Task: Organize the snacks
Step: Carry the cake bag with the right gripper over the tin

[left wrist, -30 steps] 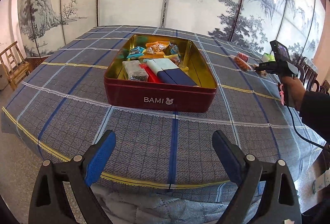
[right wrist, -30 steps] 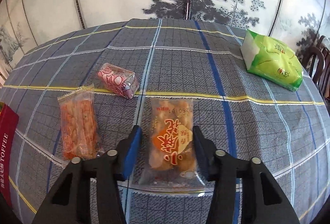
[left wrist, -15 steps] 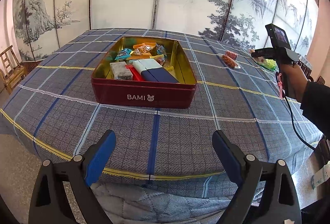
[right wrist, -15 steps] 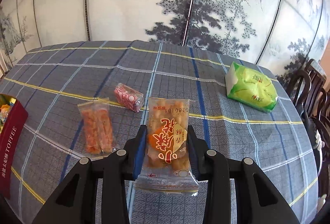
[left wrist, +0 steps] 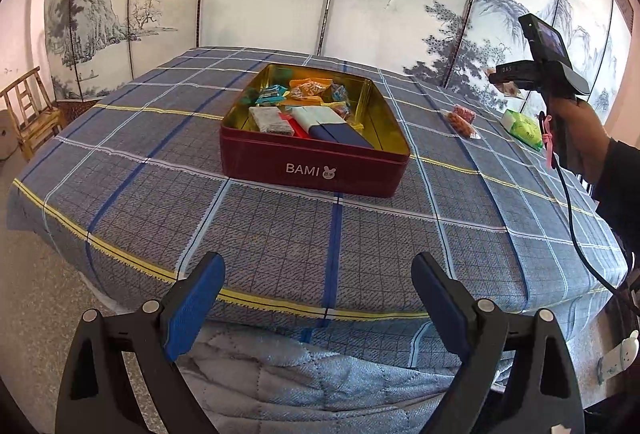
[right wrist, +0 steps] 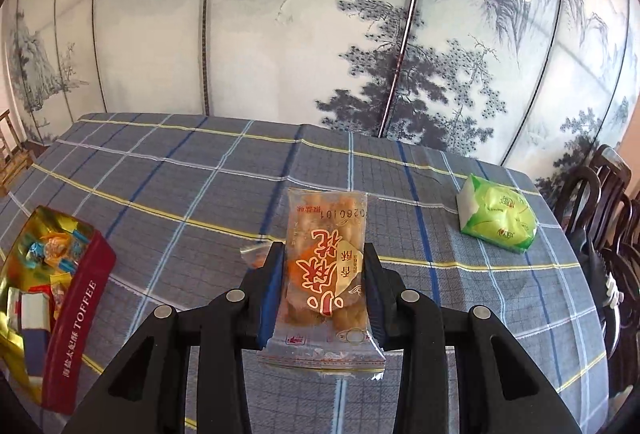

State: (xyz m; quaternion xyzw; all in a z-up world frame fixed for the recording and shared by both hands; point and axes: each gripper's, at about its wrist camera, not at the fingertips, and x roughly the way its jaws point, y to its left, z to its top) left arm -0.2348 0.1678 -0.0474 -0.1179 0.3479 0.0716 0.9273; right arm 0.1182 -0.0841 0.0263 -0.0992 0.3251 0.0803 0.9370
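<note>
My right gripper (right wrist: 325,274) is shut on a clear snack packet with red lettering (right wrist: 326,262) and holds it up above the table. The red BAMI tin (left wrist: 316,166), open and holding several wrapped snacks, sits mid-table in the left wrist view; its side shows at the left of the right wrist view (right wrist: 76,322). My left gripper (left wrist: 318,294) is open and empty over the table's near edge. Two small snack packets (left wrist: 462,120) lie on the cloth right of the tin. The right gripper also shows in the left wrist view (left wrist: 506,80), raised at the right.
A green packet (right wrist: 498,218) lies at the far right of the plaid-clothed table (left wrist: 160,174). Dark chairs (right wrist: 608,218) stand at the right edge, a wooden chair (left wrist: 28,114) at the left. A painted folding screen stands behind the table.
My right gripper closed on the snack packet and lifted it off the cloth, swinging left so the tin came into view. The left gripper drew back and up a little.
</note>
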